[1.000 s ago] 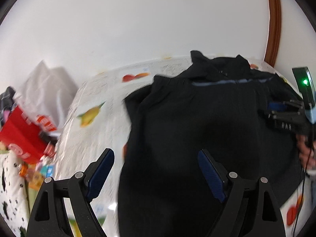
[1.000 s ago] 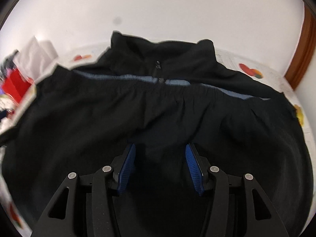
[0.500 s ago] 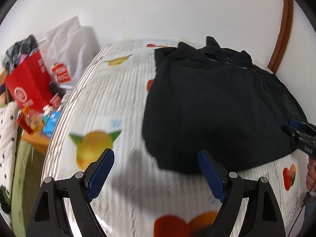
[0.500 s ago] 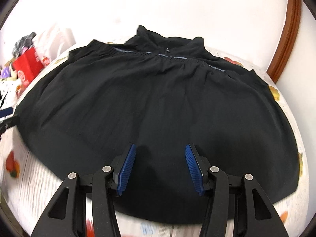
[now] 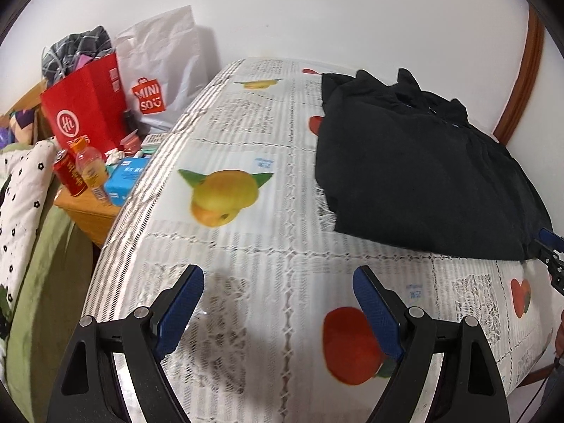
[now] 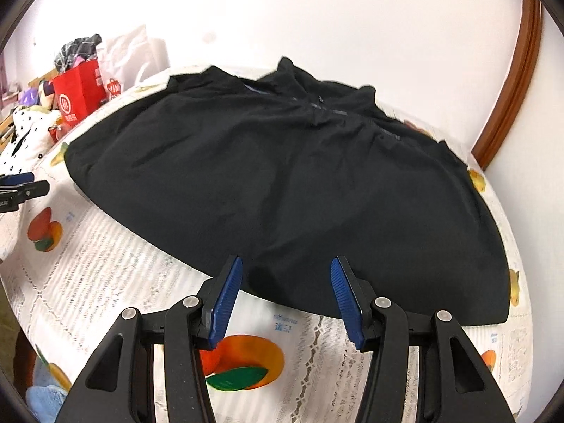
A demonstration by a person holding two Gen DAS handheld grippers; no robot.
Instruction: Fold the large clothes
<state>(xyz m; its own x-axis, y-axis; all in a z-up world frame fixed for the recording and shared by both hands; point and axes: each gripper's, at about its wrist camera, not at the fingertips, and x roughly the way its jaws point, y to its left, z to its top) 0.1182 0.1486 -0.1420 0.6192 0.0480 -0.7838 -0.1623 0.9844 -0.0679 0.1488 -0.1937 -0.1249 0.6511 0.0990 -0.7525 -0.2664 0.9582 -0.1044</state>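
The left gripper hangs with jaws wide apart over the bare fruit-print tablecloth, holding nothing. The black jacket lies spread on the table. The right gripper, half apart and empty, hovers at its near hem; a shallow pinch there may catch only one layer, so the fold would sag.

Two wrist fisheyes, both tilted down over one table.

The left view looks past its own gripper across the tablecloth, garment off to its right, bags at left. The right view sits close over the garment's near hem, between its fingers. Both share garment, cloth, wall and bags — and each catches the other gripper at its edge: right gripper, left gripper.
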